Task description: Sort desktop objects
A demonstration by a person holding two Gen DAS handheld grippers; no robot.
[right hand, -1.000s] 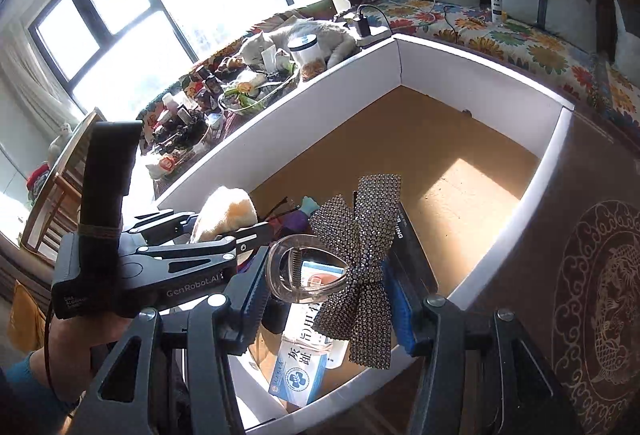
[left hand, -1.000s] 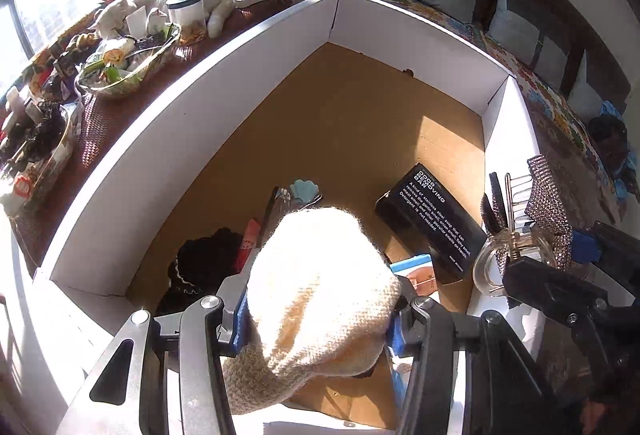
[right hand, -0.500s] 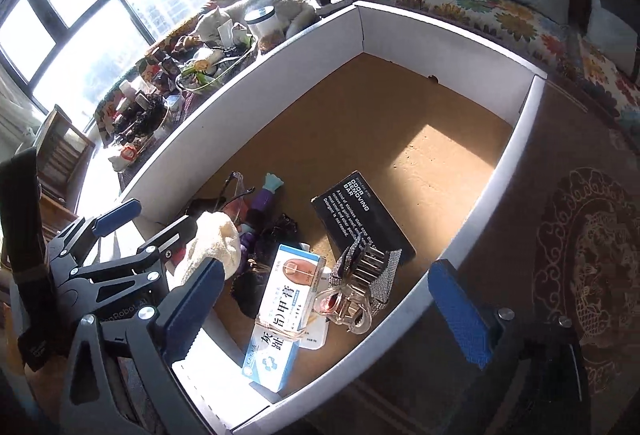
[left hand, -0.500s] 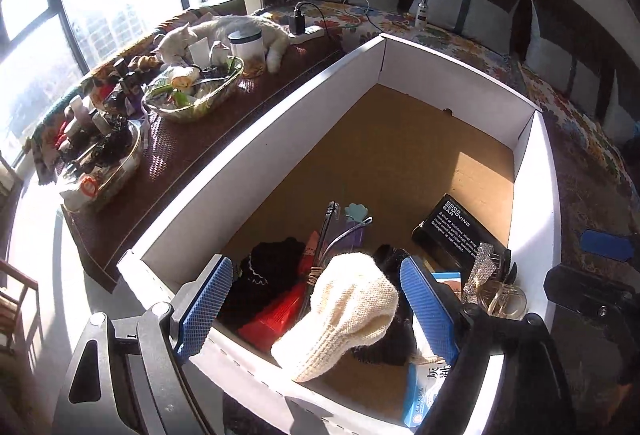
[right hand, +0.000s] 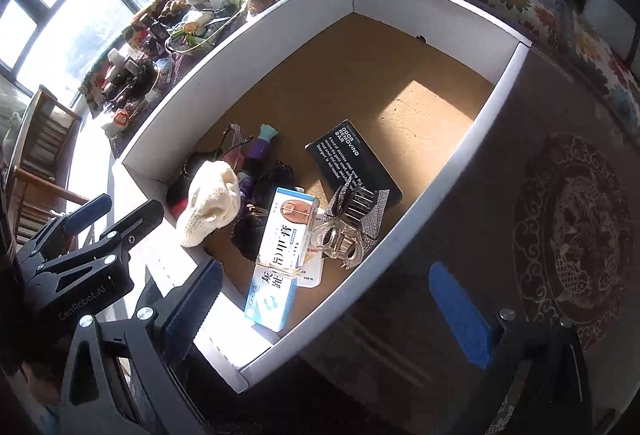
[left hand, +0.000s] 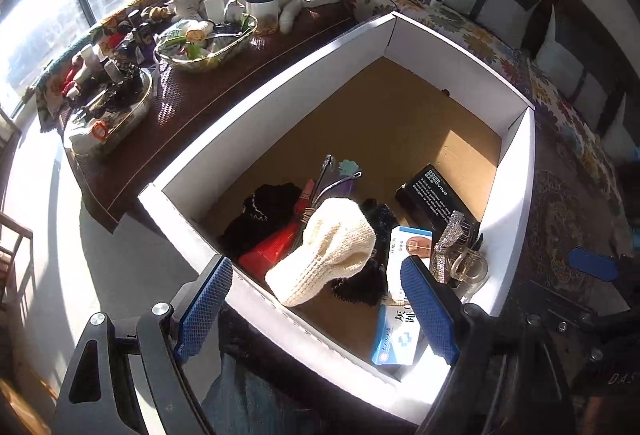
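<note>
Cream knit hat (left hand: 332,255), matt cardboard box (left hand: 280,107) (brown floor), glittery bow clip (right hand: 352,223)

Black angular frames on left gripper (left hand: 316,309) and right gripper (right hand: 332,307), blue cross-hatched pads (left hand: 428,311), silver round screws (left hand: 160,309), pale lettering along one arm.
</note>
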